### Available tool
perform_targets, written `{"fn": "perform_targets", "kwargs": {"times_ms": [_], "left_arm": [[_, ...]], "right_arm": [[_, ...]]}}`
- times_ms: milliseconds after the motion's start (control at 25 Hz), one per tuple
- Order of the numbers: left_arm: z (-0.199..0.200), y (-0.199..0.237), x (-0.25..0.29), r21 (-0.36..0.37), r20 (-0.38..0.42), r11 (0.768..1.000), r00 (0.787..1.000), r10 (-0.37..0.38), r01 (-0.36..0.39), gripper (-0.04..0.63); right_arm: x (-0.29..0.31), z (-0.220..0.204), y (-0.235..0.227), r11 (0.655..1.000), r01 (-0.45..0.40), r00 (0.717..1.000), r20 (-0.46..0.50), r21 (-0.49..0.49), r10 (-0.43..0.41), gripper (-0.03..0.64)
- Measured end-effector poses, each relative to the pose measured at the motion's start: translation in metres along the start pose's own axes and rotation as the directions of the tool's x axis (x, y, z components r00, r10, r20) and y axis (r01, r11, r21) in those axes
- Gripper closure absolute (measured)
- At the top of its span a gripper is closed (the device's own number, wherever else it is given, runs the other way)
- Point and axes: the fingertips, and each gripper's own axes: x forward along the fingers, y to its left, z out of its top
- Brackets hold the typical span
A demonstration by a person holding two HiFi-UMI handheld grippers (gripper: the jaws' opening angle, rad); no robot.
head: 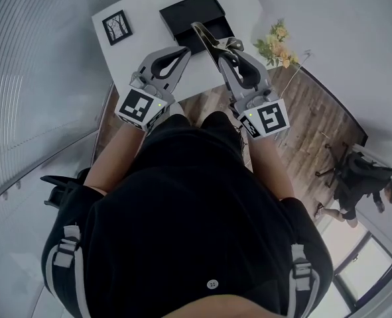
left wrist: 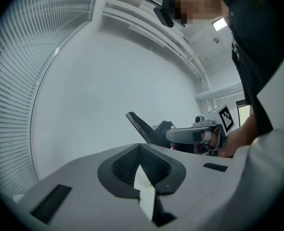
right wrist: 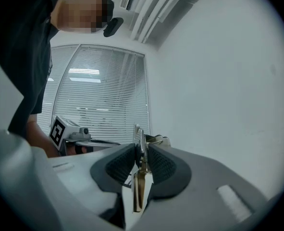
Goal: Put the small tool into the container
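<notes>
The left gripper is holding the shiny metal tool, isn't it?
No, it is the right gripper that is holding the shiny metal tool, pinched between its fingers. The right gripper view shows it. The left gripper holds nothing.

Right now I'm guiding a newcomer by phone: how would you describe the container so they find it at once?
Find the white rectangular table at the top of the head view. Toward its far edge lies the shallow black rectangular box. It is far larger than the small black-framed picture to its left, and plain dark, with no drawing on it.
</notes>
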Motion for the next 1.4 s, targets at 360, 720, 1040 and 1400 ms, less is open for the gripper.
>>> {"fn": "perform_targets", "kwargs": {"times_ms": [360,720,1040,1400], "left_arm": [[-0.016,0.022,0.021,-0.025,-0.037,0.994,0.994,0.106,-0.107,0.588],[-0.023,0.041,0.057,-0.035,-0.039,0.968,0.968,0.249,-0.25,0.588],[-0.039,0.052,0.087,-0.015,-0.045,0.929,0.929,0.368,-0.369,0.588],[-0.06,0.068,0.098,-0.032,-0.026,0.851,0.852,0.523,-0.524,0.588]], "right_arm": [[0.03,-0.016,-0.042,0.995,-0.096,0.995,-0.026,0.03,0.096,0.522],[0.066,-0.049,-0.088,0.963,-0.269,0.956,-0.114,0.027,0.271,0.522],[0.096,-0.099,-0.122,0.898,-0.439,0.868,-0.249,0.024,0.43,0.522],[0.114,-0.18,-0.134,0.798,-0.599,0.713,-0.412,0.062,0.567,0.521]]}}
